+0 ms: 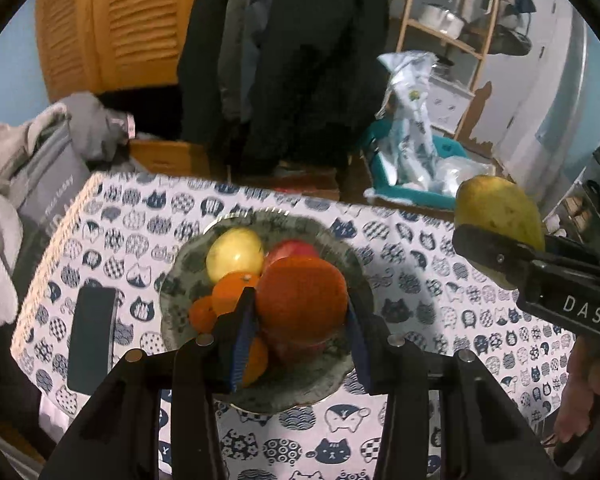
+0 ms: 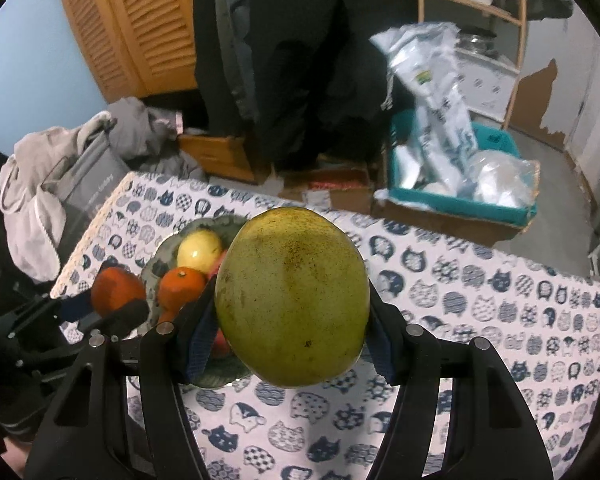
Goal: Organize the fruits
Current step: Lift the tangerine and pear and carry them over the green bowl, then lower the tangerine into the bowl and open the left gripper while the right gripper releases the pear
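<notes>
My left gripper (image 1: 300, 312) is shut on a large orange (image 1: 302, 298) and holds it just above a grey-green plate (image 1: 340, 248). The plate holds a yellow apple (image 1: 235, 254), a red apple (image 1: 290, 249) and several small oranges (image 1: 234, 290). My right gripper (image 2: 292, 320) is shut on a yellow-green mango (image 2: 292, 296) and holds it in the air to the right of the plate (image 2: 164, 248). The mango also shows in the left wrist view (image 1: 500, 220), and the large orange shows in the right wrist view (image 2: 116, 290).
The table carries a white cloth with blue cat faces (image 1: 440, 280). A dark flat phone-like slab (image 1: 92, 338) lies left of the plate. Grey clothes (image 1: 40, 152) hang at the table's left edge. A teal crate with bags (image 2: 460, 184) stands on the floor beyond.
</notes>
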The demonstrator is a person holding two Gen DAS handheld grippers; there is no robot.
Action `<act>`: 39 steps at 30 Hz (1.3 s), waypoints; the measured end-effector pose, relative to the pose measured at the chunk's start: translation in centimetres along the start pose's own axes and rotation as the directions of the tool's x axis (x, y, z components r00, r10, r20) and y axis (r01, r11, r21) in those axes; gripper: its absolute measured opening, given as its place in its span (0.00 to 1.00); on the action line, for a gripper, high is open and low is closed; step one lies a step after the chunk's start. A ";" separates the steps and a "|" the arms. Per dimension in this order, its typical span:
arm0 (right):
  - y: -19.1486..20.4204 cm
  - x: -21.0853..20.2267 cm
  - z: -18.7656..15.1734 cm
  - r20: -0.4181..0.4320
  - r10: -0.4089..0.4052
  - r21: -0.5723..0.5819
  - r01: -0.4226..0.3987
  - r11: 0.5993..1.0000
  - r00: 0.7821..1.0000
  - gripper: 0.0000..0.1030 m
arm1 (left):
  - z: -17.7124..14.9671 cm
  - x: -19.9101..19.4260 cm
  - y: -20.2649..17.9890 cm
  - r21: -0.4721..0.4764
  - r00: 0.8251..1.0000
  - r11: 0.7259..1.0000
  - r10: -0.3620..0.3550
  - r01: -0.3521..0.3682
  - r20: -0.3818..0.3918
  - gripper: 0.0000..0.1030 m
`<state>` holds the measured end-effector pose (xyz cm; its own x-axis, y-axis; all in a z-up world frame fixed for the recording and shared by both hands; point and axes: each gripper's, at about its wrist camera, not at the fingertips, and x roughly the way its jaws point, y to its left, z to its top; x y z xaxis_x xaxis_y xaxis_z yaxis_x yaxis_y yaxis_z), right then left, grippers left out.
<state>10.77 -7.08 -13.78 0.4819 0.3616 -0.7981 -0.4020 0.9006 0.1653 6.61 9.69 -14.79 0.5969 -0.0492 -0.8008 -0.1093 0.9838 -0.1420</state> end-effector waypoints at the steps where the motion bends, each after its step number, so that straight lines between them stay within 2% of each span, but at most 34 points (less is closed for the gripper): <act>1: 0.2 0.5 0.0 -0.009 0.005 0.000 -0.005 1.000 1.000 0.63 | -0.2 0.5 0.4 -0.006 1.000 1.000 -0.002 0.002 -0.013 0.42; 7: 1.2 4.2 -0.6 -0.072 0.022 -0.003 -0.022 1.000 0.997 0.63 | -1.6 3.2 2.1 -0.021 0.996 1.000 0.001 -0.003 -0.085 0.43; 10: 1.5 5.5 -0.8 -0.098 0.024 -0.007 -0.025 1.000 0.995 0.63 | -2.2 4.3 2.8 -0.050 0.993 0.999 -0.019 0.013 -0.121 0.43; 22: 1.9 9.9 -1.8 -0.172 0.051 0.007 -0.051 0.999 0.984 0.63 | -3.3 7.1 3.0 -0.056 0.981 0.998 -0.012 0.001 -0.196 0.45; 24: 1.9 10.5 -1.9 -0.182 0.058 0.011 -0.057 0.998 0.982 0.63 | -3.4 7.2 3.1 -0.057 0.981 0.998 -0.015 0.004 -0.195 0.49; 25: 1.9 10.8 -1.9 -0.187 0.064 0.015 -0.062 0.998 0.980 0.63 | -3.4 7.2 3.1 -0.056 0.981 0.998 -0.022 0.011 -0.194 0.57; 28: 1.8 11.6 -2.1 -0.201 0.076 0.026 -0.072 0.997 0.977 0.63 | -3.3 7.1 2.9 -0.041 0.983 0.999 0.002 -0.009 -0.181 0.66; 39: 1.7 13.1 -2.2 -0.230 0.104 0.049 -0.096 0.994 0.968 0.66 | -2.7 6.3 4.3 -0.073 0.986 0.997 0.022 -0.034 -0.167 0.66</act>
<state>14.74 -1.33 -25.23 0.2453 0.3885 -0.8882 -0.4074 0.8727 0.2692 7.79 13.17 -22.02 0.4529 -0.0559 -0.8898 -0.1878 0.9697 -0.1565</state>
